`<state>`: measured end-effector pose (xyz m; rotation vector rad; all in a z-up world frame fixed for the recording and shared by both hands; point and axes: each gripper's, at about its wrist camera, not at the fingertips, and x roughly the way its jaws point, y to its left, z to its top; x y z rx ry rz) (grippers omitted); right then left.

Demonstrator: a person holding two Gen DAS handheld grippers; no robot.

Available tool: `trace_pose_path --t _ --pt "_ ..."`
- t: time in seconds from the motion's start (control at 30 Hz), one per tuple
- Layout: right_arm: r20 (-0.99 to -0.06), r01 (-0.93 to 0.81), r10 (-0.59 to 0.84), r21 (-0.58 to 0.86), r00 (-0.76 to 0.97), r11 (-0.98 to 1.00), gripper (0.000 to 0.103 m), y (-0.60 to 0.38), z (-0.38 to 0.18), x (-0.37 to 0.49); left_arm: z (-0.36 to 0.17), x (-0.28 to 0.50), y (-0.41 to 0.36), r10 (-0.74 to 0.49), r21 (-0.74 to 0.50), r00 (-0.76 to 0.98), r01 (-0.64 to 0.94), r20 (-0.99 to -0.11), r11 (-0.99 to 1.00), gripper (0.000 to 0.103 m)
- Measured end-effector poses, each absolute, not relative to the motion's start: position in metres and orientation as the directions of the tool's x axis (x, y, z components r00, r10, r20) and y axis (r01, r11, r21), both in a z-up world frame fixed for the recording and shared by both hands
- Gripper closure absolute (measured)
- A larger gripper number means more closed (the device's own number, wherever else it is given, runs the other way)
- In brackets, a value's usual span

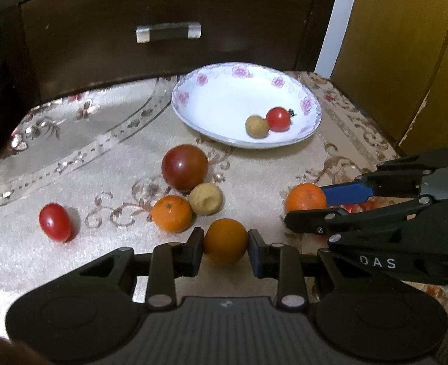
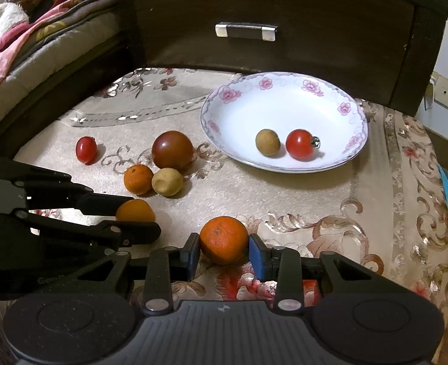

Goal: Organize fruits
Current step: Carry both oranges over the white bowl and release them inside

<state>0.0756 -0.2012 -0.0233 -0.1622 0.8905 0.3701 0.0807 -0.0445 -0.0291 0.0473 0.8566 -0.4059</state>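
A white floral plate (image 1: pixel 193 91) (image 2: pixel 224 112) holds a tan fruit (image 1: pixel 256 126) (image 2: pixel 267 142) and a cherry tomato (image 1: pixel 278 119) (image 2: pixel 300 144). My left gripper (image 1: pixel 225 245) (image 2: pixel 134 216) is shut on a smooth orange fruit (image 1: pixel 225 240) (image 2: pixel 135 210) on the cloth. My right gripper (image 2: pixel 224 252) (image 1: pixel 304 203) is shut on a mandarin (image 2: pixel 223 239) (image 1: pixel 305 197). Loose on the cloth lie a dark tomato (image 1: pixel 184 167) (image 2: pixel 172 149), a tan fruit (image 1: pixel 205 198) (image 2: pixel 167 181), a small mandarin (image 1: pixel 171 213) (image 2: pixel 138 179) and a cherry tomato (image 1: pixel 55 222) (image 2: pixel 86 150).
A dark wooden drawer front with a metal handle (image 1: pixel 168 32) (image 2: pixel 246 31) stands right behind the plate. Bedding (image 2: pixel 26 30) lies at the far left. A yellow cabinet (image 1: pixel 406 45) stands at the right. The patterned cloth (image 2: pixel 315 200) covers the surface.
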Motion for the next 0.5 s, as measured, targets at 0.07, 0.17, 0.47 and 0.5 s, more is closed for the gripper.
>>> trace_pose_path --t 0.07,0.17,0.47,0.5 --pt "-0.777 -0.375 0.246 0.014 0.58 0.927 0.073 -0.202 -0.021 0.075 -0.026 0.081 -0.046 -0.331 -0.118 0.591 0.369 -0.736 0.922 0.065" --pt "-0.768 -0.368 0.244 0.012 0.593 0.93 0.073 -0.204 -0.016 0.075 -0.021 0.08 -0.049 -0.33 -0.108 0.604 0.374 -0.725 0.921 0.065" --pt "-0.748 -0.351 0.234 0.002 0.621 0.937 0.073 -0.206 -0.01 0.074 -0.015 0.079 -0.053 -0.344 -0.102 0.619 0.392 -0.706 0.914 0.065" --pt "-0.747 -0.35 0.233 0.001 0.622 0.937 0.073 -0.205 -0.01 0.074 -0.015 0.079 -0.053 -0.343 -0.099 0.621 0.393 -0.705 0.914 0.065"
